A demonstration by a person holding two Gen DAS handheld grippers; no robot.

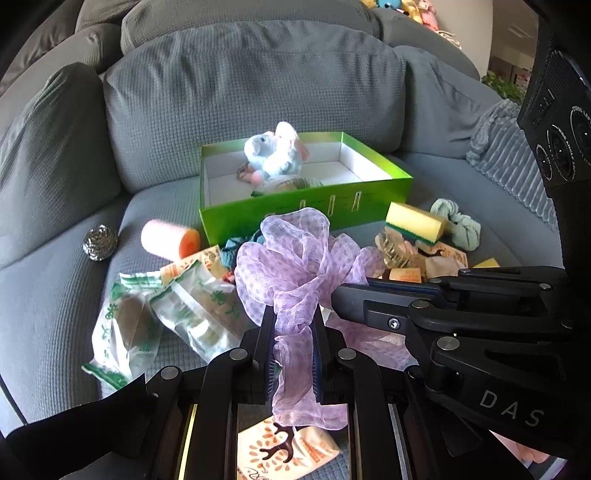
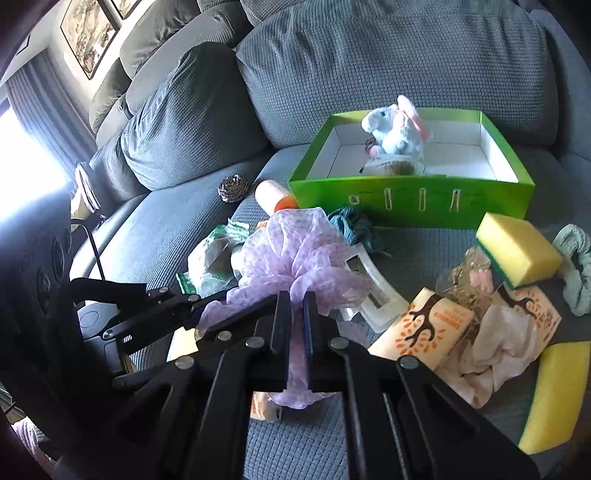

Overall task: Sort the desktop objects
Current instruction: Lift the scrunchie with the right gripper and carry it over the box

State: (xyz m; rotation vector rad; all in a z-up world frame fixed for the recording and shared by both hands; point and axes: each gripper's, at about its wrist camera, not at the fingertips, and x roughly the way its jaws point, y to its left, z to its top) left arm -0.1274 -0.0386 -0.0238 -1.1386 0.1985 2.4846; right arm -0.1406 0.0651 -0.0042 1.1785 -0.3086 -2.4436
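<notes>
**Both of my grippers pinch the purple scarf**

My left hand-held gripper [image 1: 293,325] is squeezed on the thin purple scarf [image 1: 295,258]. My right hand-held gripper [image 2: 297,310] is squeezed on the same scarf too. The two grippers sit close, side by side, and the scarf puffs up just in front of their fingers. A loose end hangs down between each pair of fingers.

Everything lies on a gray sofa [image 1: 240,92]. Behind the scarf stands the green box [image 1: 306,206], open on top. A blue and white stuffed toy [image 1: 275,151] sits inside it.

Only my left view shows the pink roll [image 1: 170,239] whole, lying just left of the box. It also shows the clear snack bags with green print [image 1: 166,317] spread out left of the scarf. A packet with a brown tree on it [image 1: 284,446] lies under my left gripper.

Only my right view shows a white plastic clip [image 2: 373,291] beside the scarf. It also shows a second yellow sponge [image 2: 557,395] at the far right, and framed pictures [image 2: 90,33] on the wall.

Both views show the shiny metal scrubber [image 1: 99,243] off to the left, well apart from the pile. Both show a yellow sponge with a green bottom [image 1: 415,221] and a pale green hair tie [image 1: 461,225] to the right of the box.
</notes>
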